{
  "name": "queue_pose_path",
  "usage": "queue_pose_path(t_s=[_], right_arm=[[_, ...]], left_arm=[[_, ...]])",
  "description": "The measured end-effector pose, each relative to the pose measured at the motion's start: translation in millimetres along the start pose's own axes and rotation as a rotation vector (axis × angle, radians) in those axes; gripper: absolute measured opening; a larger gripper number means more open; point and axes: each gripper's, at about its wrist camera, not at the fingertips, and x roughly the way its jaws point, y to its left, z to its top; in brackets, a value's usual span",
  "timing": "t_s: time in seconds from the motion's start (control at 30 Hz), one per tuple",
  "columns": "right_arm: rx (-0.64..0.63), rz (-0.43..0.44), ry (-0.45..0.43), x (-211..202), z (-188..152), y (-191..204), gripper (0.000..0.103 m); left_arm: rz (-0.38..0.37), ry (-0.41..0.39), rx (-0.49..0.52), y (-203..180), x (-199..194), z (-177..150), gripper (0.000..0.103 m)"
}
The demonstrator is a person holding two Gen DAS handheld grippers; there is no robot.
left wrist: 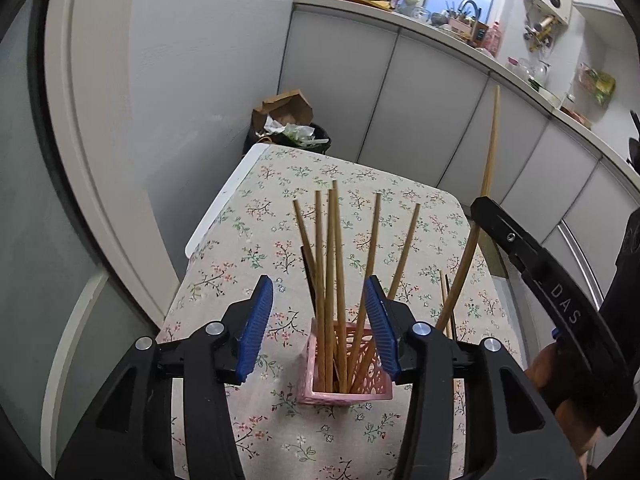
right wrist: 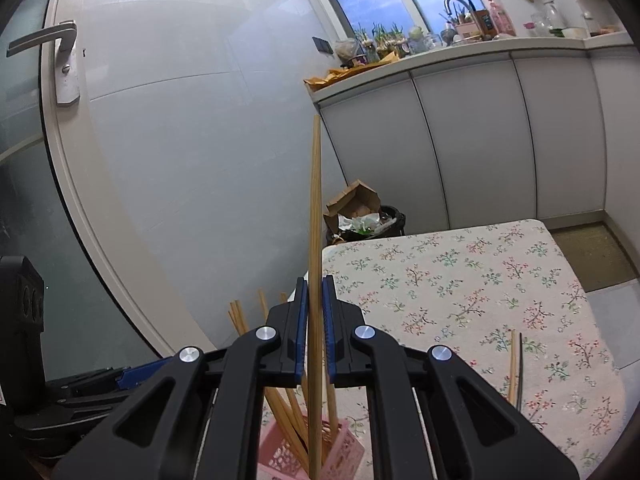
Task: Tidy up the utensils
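A pink perforated holder (left wrist: 345, 376) stands on the floral tablecloth (left wrist: 248, 264) with several wooden chopsticks (left wrist: 330, 264) upright in it. My left gripper (left wrist: 320, 312) is open, its blue pads on either side of the holder and apart from it. My right gripper (right wrist: 315, 300) is shut on one wooden chopstick (right wrist: 315, 216), held upright above the holder (right wrist: 280, 452); that chopstick also shows in the left wrist view (left wrist: 486, 184). A light and a dark chopstick (right wrist: 516, 364) lie on the cloth to the right.
A black bin (left wrist: 292, 132) with cardboard and rubbish stands behind the table's far edge. White cabinets (right wrist: 480, 136) under a cluttered counter run along the back. A glass door with a handle (right wrist: 60, 52) is at the left.
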Motion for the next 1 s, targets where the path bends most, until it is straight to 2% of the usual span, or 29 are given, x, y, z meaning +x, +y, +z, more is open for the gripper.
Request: queue_pose_path(t_s=[0.2,0.47,0.6,0.8,1.0], right_arm=[[-0.027,-0.02,0.003,22.0,-17.5,11.6,0.008],[-0.049,-0.03,0.095,36.0,-30.8,13.0,0.008],[-0.079,-0.041,0.136,30.3,-31.4,12.4,0.008],[-0.063,-0.082,0.103,-1.7,-6.0,-4.3,0.008],[0.085,-0.143,0.038,-47.1,33.8,-65.6,0.008]], left_arm=[[-0.001,0.018,-0.016,8.6,2.6,-2.2,0.046],[0.0,0.018,-0.025,15.2,1.5,-1.7,0.046],[-0.013,0.014,-0.015,9.8,-0.9,-1.3,0.046],[-0.044,0.003,0.005,-5.9,-6.8,-0.8,0.046],[-0.089,-0.002,0.086,-45.0,-9.9,-6.1,0.046]])
